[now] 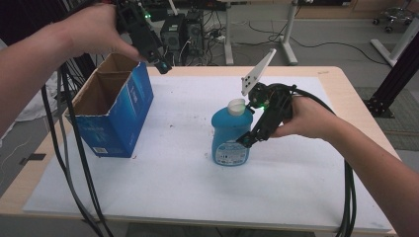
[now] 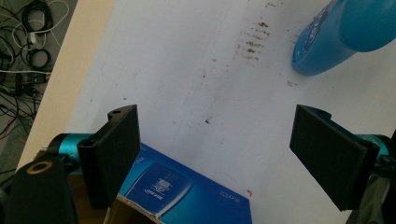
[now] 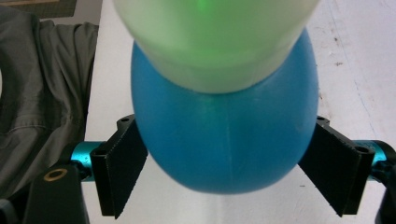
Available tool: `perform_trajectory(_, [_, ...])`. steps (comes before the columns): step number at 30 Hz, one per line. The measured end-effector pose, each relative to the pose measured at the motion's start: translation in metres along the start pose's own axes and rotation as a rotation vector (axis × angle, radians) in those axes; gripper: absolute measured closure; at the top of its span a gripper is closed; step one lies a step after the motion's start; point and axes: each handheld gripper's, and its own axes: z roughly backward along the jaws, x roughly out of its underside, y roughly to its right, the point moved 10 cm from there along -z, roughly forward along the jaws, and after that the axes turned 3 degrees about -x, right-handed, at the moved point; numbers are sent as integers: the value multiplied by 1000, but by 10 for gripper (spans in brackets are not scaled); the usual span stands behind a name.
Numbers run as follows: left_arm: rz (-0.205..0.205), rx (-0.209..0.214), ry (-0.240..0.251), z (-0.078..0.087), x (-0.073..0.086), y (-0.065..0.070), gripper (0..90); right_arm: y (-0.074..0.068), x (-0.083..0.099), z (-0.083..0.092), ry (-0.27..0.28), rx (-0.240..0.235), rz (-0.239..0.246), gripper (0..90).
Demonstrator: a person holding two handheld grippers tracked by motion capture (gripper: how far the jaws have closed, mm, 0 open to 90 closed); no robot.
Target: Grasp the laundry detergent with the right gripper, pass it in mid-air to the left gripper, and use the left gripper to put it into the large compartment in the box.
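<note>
A blue bottle [image 1: 230,136] with a pale cap [image 1: 236,106] stands upright at the middle of the white sheet [image 1: 197,192]. My right gripper [image 1: 245,140] comes at it from the right and is shut on it. In the right gripper view both black pads [image 3: 123,168] press the sides of the bottle's blue body [image 3: 224,140], under the cap [image 3: 215,42]. My left gripper [image 1: 162,66] hangs open above the far right corner of an open blue cardboard box [image 1: 116,118]. In its own view the left gripper [image 2: 215,121] holds nothing, with the box edge [image 2: 187,196] below and the bottle [image 2: 336,37] farther off.
The box stands at the sheet's left edge with its top flaps open. Black cables [image 1: 74,163] hang from my left hand down past the table's left front. Computers and desk legs [image 1: 289,34] stand on the floor beyond the table. Grey cloth [image 3: 42,93] lies beside the table.
</note>
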Motion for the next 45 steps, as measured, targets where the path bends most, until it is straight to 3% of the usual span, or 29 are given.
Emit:
perform_trajectory(28, [-3,0,-1,-1,0,0,165,-2,-2,-7,-2,-3,24,193])
perform_trajectory(30, [-3,0,-2,-1,0,1,165,-3,-2,-7,-2,-10,28,271])
perform_trajectory(45, [-4,3,-1,-2,0,1,165,-3,-2,-6,9,-7,49,322])
